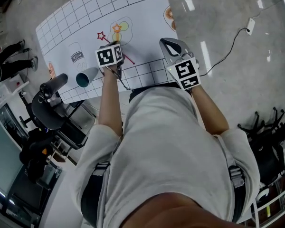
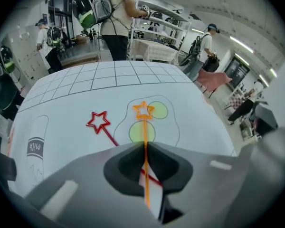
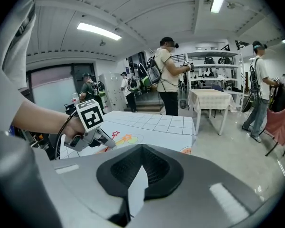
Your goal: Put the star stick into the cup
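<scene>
Left gripper [image 2: 145,145]: jaws pinched on the orange star stick [image 2: 144,127], its star over the mat's green circles. Cup [image 1: 87,76] sits near, to the left, with no stick in it — carry and drop are left. Right gripper [image 3: 141,148] closed, empty. White gridded mat [image 2: 109,80] — glossy floor, people beyond.

Lab-like workroom: gridded table mat [image 1: 85,13], metal shelving [image 3: 206,63], ceiling strip lights [image 3: 99,31], several backpack-wearing people [image 3: 168,75].

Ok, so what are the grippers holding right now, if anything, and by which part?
The left gripper has its jaws closed on the orange star stick, gripping its thin stem below the star. The right gripper is shut and empty.
</scene>
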The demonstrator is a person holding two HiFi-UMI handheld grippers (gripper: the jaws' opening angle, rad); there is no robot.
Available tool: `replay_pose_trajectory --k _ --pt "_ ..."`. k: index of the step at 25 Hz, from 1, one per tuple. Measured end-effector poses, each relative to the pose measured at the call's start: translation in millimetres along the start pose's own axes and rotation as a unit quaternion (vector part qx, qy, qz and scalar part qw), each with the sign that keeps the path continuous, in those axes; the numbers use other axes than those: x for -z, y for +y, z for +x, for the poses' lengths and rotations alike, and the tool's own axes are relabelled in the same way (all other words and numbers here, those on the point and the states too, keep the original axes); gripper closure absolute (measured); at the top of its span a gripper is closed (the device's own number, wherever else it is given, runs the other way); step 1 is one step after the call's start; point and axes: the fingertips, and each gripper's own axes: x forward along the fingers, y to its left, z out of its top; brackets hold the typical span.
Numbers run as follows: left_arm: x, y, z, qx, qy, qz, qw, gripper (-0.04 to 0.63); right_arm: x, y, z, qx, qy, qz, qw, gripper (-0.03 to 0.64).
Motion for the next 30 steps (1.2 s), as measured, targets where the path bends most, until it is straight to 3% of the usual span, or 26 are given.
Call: replay_pose_trajectory --k 2,5,9,13,19,27,30 --pt "-5.6 -1.4 -10.7 0.000 -0.031 -0.004 0.9995 0.580 -4.8 1.8 -1.3 -0.007 -0.003 -0.009 1.000 0.617" --pt "-25.7 -1.5 -40.6 -0.008 -0.118 -0.020 0.9927 0.580 -12.5 6.5 -1.1 -0.022 -0.008 -0.022 0.999 0.617" --pt "-45.6 5.6 -93.5 -0.038 -0.233 -0.039 0.9710 0.580 -25.8 26.5 5.3 -0.058 -0.015 -0.047 0.997 0.618" --pt "-47.4 15.8 -151.3 -0.065 -0.315 -0.060 0.9448 0.580 -44.5 57.4 12.0 -0.098 -0.027 -0.078 0.992 0.617" --pt "-35.9 37.8 -229.4 -0.101 -0.418 -0.107 0.8964 0.580 -70.0 111.2 22.1 -0.163 -0.047 -0.122 0.978 0.617" --pt "2.8 99.0 -332.0 -0.188 -0.540 -0.164 0.8040 0.580 -80.6 186.9 29.7 -0.239 -0.059 -0.162 0.956 0.617" --pt "19.1 126.9 -351.6 -0.224 -0.551 -0.179 0.7839 0.580 -78.9 205.1 29.3 -0.253 -0.055 -0.170 0.951 0.618"
